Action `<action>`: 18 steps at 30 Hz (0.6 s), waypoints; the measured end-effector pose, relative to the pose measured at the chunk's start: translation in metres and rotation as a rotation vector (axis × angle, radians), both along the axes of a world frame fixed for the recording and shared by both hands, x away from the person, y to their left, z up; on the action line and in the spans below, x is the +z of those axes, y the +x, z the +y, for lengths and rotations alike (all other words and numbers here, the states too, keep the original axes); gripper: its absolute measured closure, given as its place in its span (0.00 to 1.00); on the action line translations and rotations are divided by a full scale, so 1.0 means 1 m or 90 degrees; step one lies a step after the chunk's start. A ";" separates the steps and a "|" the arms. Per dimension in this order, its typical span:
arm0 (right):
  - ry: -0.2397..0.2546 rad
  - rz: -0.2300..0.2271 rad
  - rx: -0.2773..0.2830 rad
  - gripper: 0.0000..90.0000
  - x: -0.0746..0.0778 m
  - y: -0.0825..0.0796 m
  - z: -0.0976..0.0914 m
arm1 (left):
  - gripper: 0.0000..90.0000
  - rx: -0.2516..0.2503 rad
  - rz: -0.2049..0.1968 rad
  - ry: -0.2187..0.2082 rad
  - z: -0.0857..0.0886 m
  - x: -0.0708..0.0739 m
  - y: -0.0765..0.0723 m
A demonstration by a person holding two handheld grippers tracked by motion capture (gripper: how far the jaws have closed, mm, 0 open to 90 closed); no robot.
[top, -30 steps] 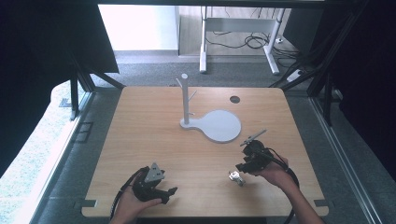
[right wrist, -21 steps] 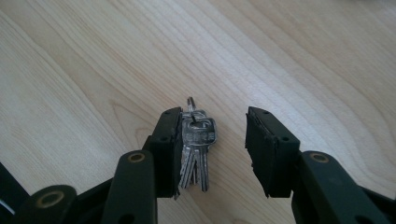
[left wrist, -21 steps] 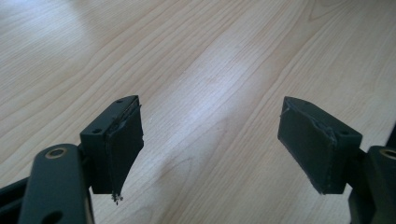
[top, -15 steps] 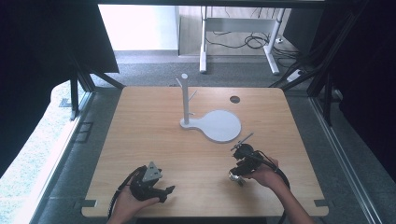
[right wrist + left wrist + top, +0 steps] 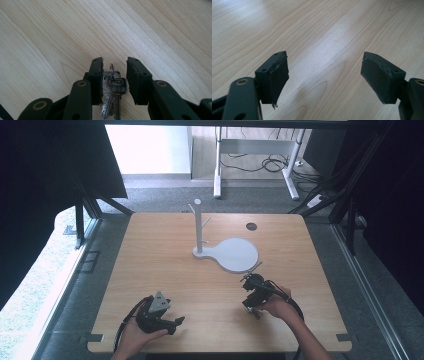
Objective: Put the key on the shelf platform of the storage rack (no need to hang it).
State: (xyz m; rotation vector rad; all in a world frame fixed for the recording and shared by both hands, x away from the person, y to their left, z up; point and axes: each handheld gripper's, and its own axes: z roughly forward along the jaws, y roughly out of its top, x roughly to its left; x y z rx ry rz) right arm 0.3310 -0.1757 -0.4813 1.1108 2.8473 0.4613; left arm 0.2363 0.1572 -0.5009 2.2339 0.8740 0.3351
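**Closing in on the keys**

Lying flat on the pale wooden table, near its front right part, a bunch of keys on a small ring sits between the two black jaws of the right gripper, which a person's right hand holds low over the board. Those jaws have just been closing, with the keys between them; a gap shows on the right side of the top key's head, so the pads do not seem to press yet. The step in hand looks like the pickup itself. The next move calls for the jaws to finish closing squarely on the key heads, then a clean lift without the loose keys swinging free. Beyond the gripper, toward the middle of the table, stands a white peg stand on a round flat base, a likely place to hang the ring. At the front left, the left gripper rests with jaws spread wide over bare wood.
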 end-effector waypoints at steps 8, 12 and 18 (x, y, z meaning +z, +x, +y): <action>-0.007 0.018 0.000 0.82 -0.007 0.005 0.002 | 0.25 -0.005 0.007 0.000 -0.001 -0.001 0.000; -0.013 0.020 0.010 0.86 -0.010 0.007 0.003 | 0.25 -0.013 0.015 -0.001 -0.003 -0.001 0.000; -0.027 0.029 0.019 0.91 -0.014 0.007 0.007 | 0.25 -0.017 0.017 0.005 -0.005 -0.002 0.000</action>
